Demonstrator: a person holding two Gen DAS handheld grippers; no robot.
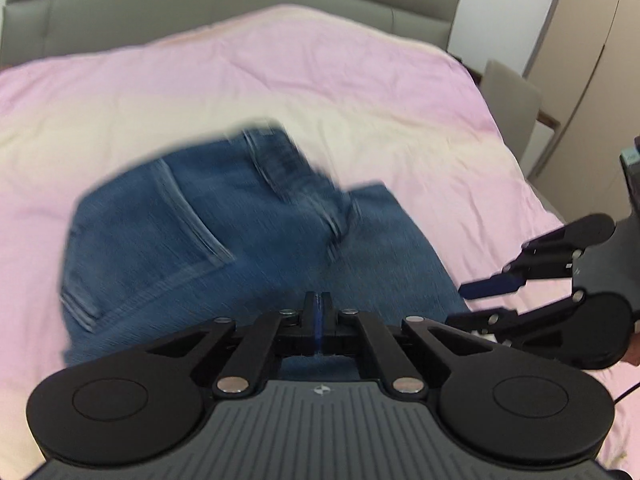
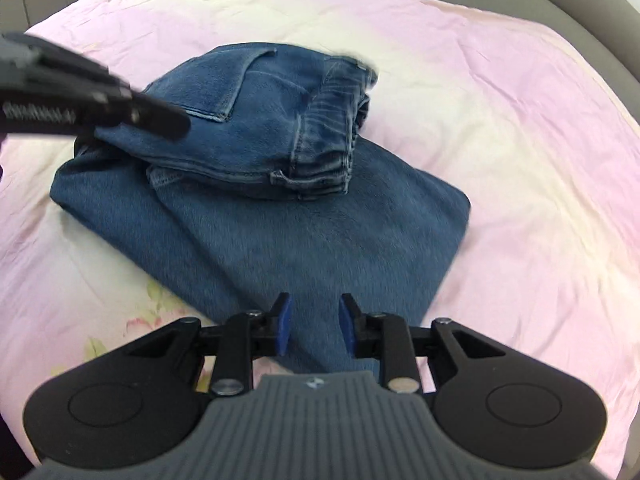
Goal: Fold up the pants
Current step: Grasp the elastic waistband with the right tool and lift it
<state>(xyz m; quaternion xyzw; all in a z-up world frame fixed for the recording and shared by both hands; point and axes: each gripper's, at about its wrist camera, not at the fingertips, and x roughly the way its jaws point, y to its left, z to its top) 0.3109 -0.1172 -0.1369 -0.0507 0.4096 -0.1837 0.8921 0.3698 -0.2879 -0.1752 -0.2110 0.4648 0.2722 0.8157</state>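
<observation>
A bed with a pink sheet point(image 2: 500, 128) fills both views, with a grey padded headboard point(image 1: 240, 8) behind it and pale cupboard doors point(image 1: 592, 60) off to one side. The jeans point(image 2: 256, 216) lie near the middle of the sheet as a folded bundle: a broad flat layer underneath, and the waistband end with its pocket and belt loops doubled over on top, a little bunched and skewed rather than square with the layer below.

The left gripper point(image 1: 318, 312) has its jaws pressed fully together, with no cloth seen between them; in the right wrist view its fingers cross above the far left corner of the bundle. The right gripper point(image 2: 314, 322) stands narrowly open, its blue pads point(image 2: 284, 324) apart and bare, hovering over the near end of the flat lower layer.

From the right gripper the bundle runs straight ahead, its long axis reaching from the near end under the jaws to the waistband at the far side. The untidy top layer lies forward and slightly left, nearer the left gripper. Judging by this, the fold looks nearly finished; any tidying of the waistband would fall to the left hand, while the right sits over the near edge for a last fold or press.
</observation>
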